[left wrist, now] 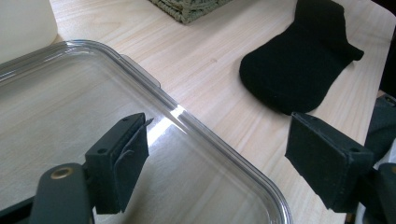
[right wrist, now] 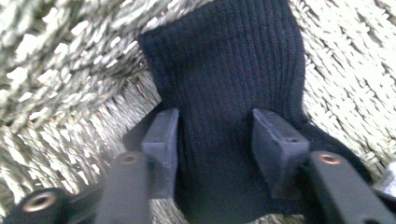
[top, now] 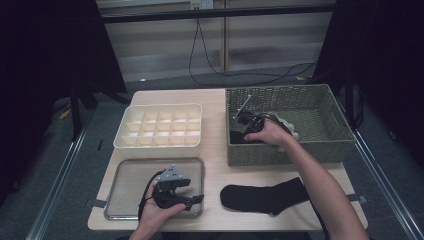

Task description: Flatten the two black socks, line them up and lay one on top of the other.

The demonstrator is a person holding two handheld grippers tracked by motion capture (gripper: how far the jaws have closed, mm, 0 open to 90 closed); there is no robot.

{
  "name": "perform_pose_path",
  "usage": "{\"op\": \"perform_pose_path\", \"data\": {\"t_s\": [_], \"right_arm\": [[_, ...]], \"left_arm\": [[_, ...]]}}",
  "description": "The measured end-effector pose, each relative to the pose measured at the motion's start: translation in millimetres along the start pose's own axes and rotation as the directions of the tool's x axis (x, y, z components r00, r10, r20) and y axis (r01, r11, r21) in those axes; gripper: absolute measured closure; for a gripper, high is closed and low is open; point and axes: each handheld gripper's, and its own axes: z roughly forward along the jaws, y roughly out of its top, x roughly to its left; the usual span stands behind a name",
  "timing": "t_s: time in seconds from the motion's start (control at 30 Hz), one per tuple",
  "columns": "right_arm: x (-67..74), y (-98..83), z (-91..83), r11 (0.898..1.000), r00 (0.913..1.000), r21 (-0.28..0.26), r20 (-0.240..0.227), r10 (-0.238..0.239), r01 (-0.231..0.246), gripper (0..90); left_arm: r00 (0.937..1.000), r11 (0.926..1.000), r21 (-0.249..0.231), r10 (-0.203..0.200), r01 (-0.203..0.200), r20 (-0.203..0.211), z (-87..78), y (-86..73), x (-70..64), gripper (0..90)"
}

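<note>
A black ribbed sock lies in the front left corner of the woven basket. My right gripper points down onto it with its jaws partly apart. The pads stand on either side of a strip of the fabric, which is not pinched up. In the high view my right gripper sits just above this sock. A second black sock lies flat on the table at the front. My left gripper hovers open over the clear tray's right corner, holding nothing.
A white divided organizer box stands behind the tray. Something white lies in the basket beside my right hand. In the left gripper view the tray's rim runs under the jaws and the flat sock lies beyond.
</note>
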Motion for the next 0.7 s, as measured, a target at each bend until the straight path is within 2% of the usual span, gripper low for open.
{"op": "perform_pose_path", "data": {"t_s": [0.03,0.1,0.13,0.27,0.33,0.47,0.57,0.6,0.7], "right_arm": [[0.0,0.1,0.0,1.0,0.9997,0.008,0.013,-0.018,0.018,60.0],[0.5,0.2,-0.6,1.0,0.9997,0.002,0.02,-0.012,0.012,70.9],[1.0,0.0,-3.4,1.0,0.9999,-0.02,0.013,0.004,-0.004,79.1],[-0.2,-0.7,-6.9,0.999,0.9995,-0.042,0.03,-0.011,0.012,81.3],[-2.0,-1.8,-13.7,0.994,0.9994,-0.104,0.025,0.022,-0.019,81.9],[-4.0,-3.1,-19.0,0.989,0.9987,-0.142,0.016,0.048,-0.046,82.1],[-6.0,-5.1,-24.0,0.98,0.9985,-0.192,0.003,0.054,-0.052,82.2],[-8.2,-6.8,-27.2,0.971,0.998,-0.23,-0.007,0.064,-0.063,82.2],[-9.5,-7.8,-30.4,0.967,0.9973,-0.243,-0.016,0.072,-0.073,82.2]], "left_arm": [[1.0,1.0,0.001,0.0,0.0,0.002,0.2,0.1,0.4,20.9],[1.0,1.0,0.003,-0.001,0.001,0.004,1.3,0.0,1.6,20.9],[1.0,1.0,0.004,-0.003,0.003,0.007,1.8,0.2,2.3,20.9],[1.0,1.0,-0.001,-0.006,0.006,0.008,1.2,0.5,3.8,20.9],[0.9999,1.0,0.0,-0.004,0.004,0.009,1.0,0.8,4.5,20.9],[0.9999,1.0,-0.001,-0.009,0.009,0.008,1.1,1.1,5.2,20.9],[0.9999,0.9999,-0.005,-0.014,0.014,0.009,0.7,0.8,5.8,20.9],[0.9998,0.9999,-0.004,-0.016,0.016,0.008,0.8,0.7,6.5,20.9],[0.9997,0.9997,-0.007,-0.021,0.021,0.007,0.1,0.3,6.7,20.9]]}}
